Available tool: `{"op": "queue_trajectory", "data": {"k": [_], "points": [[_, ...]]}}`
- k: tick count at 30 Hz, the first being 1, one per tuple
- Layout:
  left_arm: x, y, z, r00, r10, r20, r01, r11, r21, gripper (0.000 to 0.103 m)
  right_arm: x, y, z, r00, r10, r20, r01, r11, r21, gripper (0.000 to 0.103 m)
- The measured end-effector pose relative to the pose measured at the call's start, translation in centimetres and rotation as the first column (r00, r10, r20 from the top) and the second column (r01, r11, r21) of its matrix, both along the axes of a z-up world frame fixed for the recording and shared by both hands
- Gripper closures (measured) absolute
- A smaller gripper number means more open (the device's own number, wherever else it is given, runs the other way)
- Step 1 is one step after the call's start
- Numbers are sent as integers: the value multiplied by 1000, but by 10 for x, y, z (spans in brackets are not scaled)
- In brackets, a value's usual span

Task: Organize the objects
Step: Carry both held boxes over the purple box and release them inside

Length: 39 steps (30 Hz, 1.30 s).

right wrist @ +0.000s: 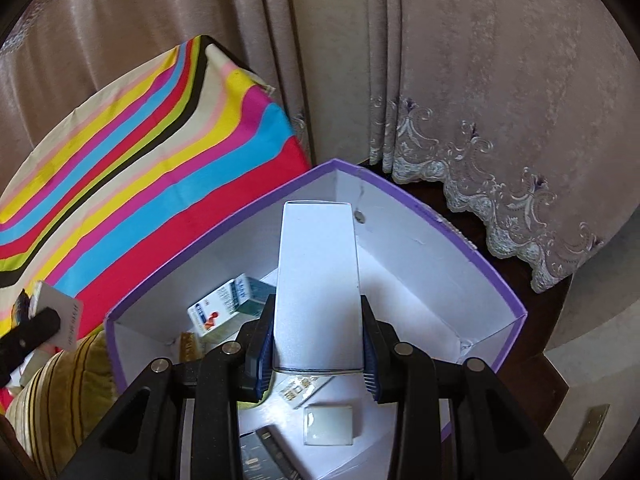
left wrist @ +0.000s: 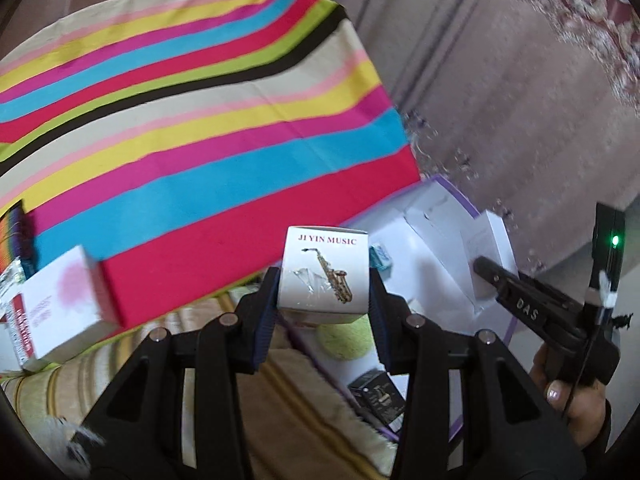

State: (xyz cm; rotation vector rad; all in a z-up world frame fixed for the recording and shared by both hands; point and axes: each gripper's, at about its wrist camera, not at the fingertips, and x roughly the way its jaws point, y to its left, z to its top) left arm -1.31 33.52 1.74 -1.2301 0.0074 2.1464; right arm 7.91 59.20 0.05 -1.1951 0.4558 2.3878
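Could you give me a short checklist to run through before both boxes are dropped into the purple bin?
1. Left gripper shut on saxophone box: ok.
2. Right gripper shut on plain white box: ok.
3. White box over purple bin: ok.
4. Bare floor in the bin's far right part: ok.
5. Saxophone box over the bin: cannot tell.
6. Medicine carton clear of the drop spot: ok.

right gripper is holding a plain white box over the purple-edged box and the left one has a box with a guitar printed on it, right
Not quite: the left wrist view shows a saxophone, not a guitar, on the box in the left gripper. The rest holds: the right gripper holds a plain white box over the purple-edged box.
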Motion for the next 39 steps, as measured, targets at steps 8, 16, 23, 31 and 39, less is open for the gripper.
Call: {"op": "queue_trajectory", "data": {"k": [8,16,23,31,39], "points": [[-2,53,-19,991,-99,89,103,994,-43,57,3,16,-1,1000,-18,-1,18,1000,-5,66],[-10,127,-69,951,-195,239,255,934,-251,57,4,27,-6,1000,-26,9,26,1000,-3,66],[-12,163,-86,937,-280,207,322,923,-210,53,1,26,-16,998,-26,60,26,1000,4,65],[-15,129,-67,951,-215,222,243,964,-109,31,1,24,-17,996,-35,76,35,999,10,65],[-11,95,-42,973,-152,176,165,984,-61,31,0,11,-6,997,-16,69,14,999,29,62]]}}
